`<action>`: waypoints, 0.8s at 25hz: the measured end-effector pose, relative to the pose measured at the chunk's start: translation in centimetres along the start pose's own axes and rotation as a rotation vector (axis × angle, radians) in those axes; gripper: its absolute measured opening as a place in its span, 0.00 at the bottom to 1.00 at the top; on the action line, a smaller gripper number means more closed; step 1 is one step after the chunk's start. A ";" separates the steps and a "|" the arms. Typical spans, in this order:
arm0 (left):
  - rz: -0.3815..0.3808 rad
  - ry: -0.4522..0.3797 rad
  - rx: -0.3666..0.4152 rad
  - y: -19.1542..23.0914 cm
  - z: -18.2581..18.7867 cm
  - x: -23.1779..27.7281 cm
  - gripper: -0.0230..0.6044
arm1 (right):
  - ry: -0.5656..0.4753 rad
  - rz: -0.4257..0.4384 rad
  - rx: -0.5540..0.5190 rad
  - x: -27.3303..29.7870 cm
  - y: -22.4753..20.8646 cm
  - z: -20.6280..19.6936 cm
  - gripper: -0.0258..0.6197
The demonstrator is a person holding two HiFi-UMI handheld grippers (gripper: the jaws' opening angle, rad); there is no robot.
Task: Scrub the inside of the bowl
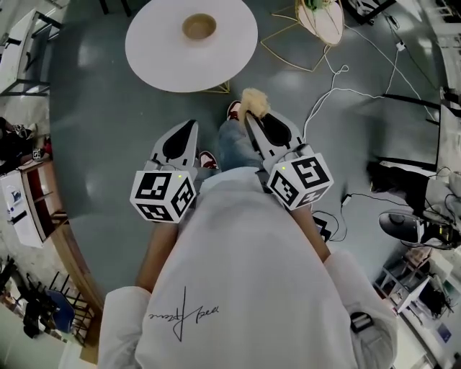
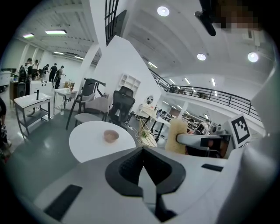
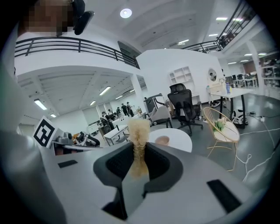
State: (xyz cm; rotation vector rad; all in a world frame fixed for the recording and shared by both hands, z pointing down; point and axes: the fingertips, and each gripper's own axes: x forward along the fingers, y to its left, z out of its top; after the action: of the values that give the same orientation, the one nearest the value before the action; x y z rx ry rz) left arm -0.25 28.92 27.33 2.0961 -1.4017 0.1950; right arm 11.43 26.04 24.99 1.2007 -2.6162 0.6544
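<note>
A small tan bowl (image 1: 199, 27) stands alone on the round white table (image 1: 162, 61) ahead of me; it also shows as the bowl (image 2: 110, 136) in the left gripper view and the bowl (image 3: 162, 140) in the right gripper view. My right gripper (image 1: 249, 114) is shut on a fluffy tan scrubber (image 1: 253, 101), whose tuft (image 3: 139, 131) sticks up from the jaws. My left gripper (image 1: 189, 124) is shut with nothing in it. Both grippers hang close to my body, well short of the table.
A wire-frame chair (image 1: 320, 21) stands right of the table, with white cables (image 1: 338, 90) across the grey floor. Office chairs (image 2: 120, 105), desks and several people stand further off. My shoes (image 1: 234, 109) show below the grippers. Shelving (image 1: 32, 191) and clutter line the left side.
</note>
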 end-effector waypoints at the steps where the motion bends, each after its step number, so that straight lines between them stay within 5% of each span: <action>1: 0.002 0.002 -0.003 0.2 0.4 0.6 0.04 | -0.002 0.005 0.001 0.6 -0.4 0.5 0.18; 8: 0.001 0.011 -0.013 1.6 3.9 5.5 0.04 | 0.012 0.029 0.015 4.8 -3.9 2.7 0.18; 14: 0.048 0.064 0.108 1.2 5.6 11.7 0.04 | 0.027 0.070 0.087 7.8 -8.6 4.5 0.18; 20: 0.075 0.120 0.069 1.8 6.2 15.0 0.04 | 0.063 0.134 0.127 10.9 -10.4 5.1 0.18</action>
State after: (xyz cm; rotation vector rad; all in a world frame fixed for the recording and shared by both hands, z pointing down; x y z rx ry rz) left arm 3.38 13.13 29.52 2.0521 -1.4205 0.3989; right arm 12.26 10.37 27.49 1.0251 -2.6539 0.8811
